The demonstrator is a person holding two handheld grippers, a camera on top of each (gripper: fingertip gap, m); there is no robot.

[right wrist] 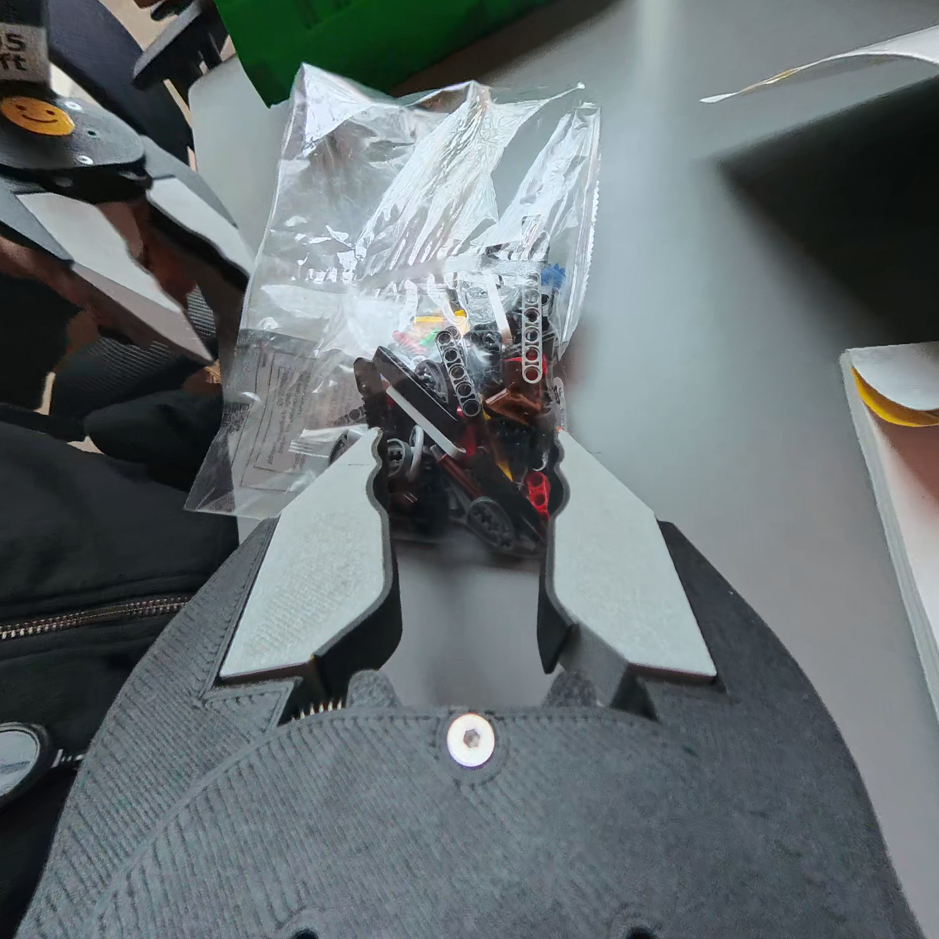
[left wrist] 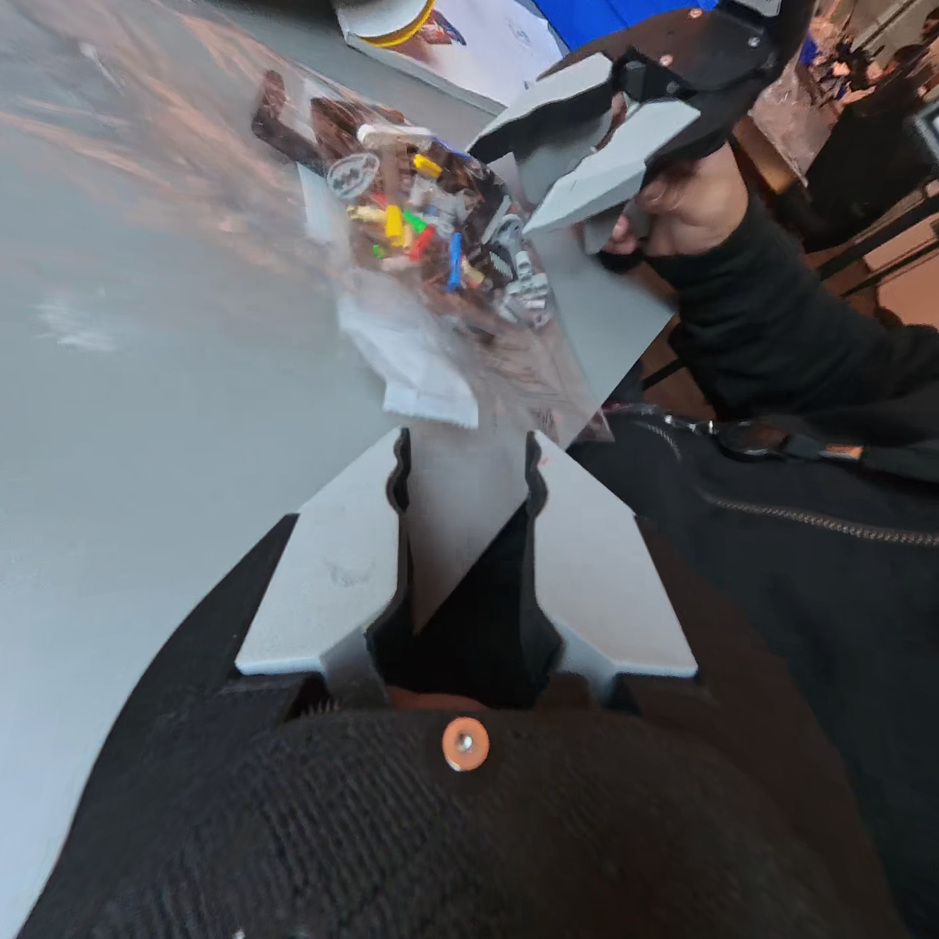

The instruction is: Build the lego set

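A grey table [right wrist: 711, 315] carries everything. At about two o'clock in the right wrist view a white box [right wrist: 823, 117] with a lifted flap casts a dark shadow, and at three o'clock a white booklet [right wrist: 894, 457] with a yellow curve on its cover lies at the table's edge. A green object [right wrist: 355, 35] sits at twelve o'clock beyond the bag. At nine o'clock the person's dark zipped jacket [right wrist: 91, 559] crowds the table's near edge.

The clear plastic bag of lego pieces [right wrist: 457, 386] lies flat on the table, its long axis running from six toward twelve o'clock in the right wrist view: the loose, crinkled empty end points to twelve, while the heap of black, grey, red and brown pieces gathers at the six o'clock end. The right gripper [right wrist: 466, 447] has its fingers spread wide, and the heaped end of the bag sits between the fingertips; whether the pads touch the plastic I cannot tell.

The left gripper [left wrist: 466, 439] also stands spread, with nothing between its fingers but bare table and jacket. In the left wrist view, much blurred, the bag lies at twelve o'clock just beyond the tips, apart from them, and the right gripper comes in from one o'clock, held in a hand [left wrist: 681, 203] with a black sleeve.
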